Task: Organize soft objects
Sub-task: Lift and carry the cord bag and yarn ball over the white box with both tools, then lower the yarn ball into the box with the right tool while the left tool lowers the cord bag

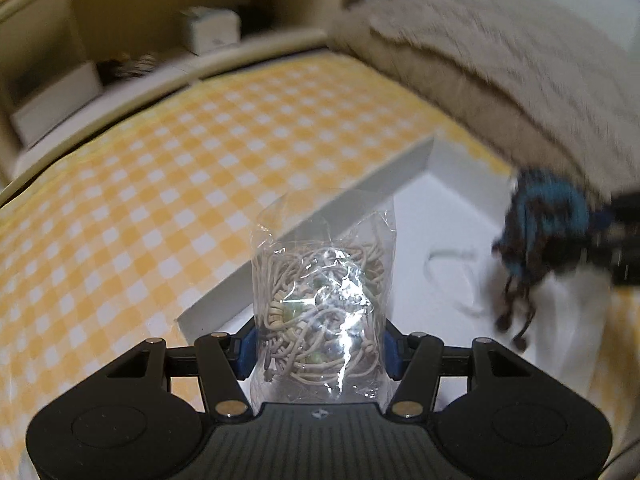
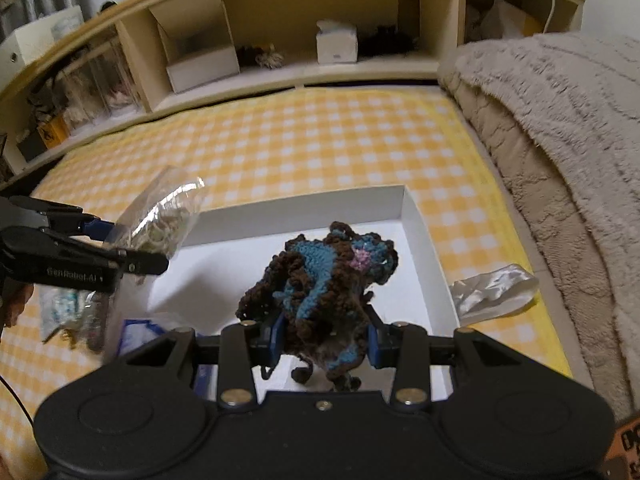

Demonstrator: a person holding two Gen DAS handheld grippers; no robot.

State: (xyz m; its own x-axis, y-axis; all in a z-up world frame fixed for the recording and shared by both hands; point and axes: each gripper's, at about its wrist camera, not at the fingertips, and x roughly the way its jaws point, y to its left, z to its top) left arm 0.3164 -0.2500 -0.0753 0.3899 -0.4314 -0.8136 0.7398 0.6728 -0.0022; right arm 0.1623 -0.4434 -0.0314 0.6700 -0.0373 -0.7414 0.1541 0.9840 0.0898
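My left gripper is shut on a clear plastic bag of cream cord and beads, held above the left edge of a white shallow box. In the right wrist view this bag hangs over the box's left side. My right gripper is shut on a brown and blue crochet piece, held over the middle of the white box. The crochet piece shows blurred at the right of the left wrist view.
The box lies on a yellow checked bed cover. A beige fluffy blanket is piled on the right. A white satin item lies beside the box's right wall. More bagged items lie left. A headboard shelf holds boxes.
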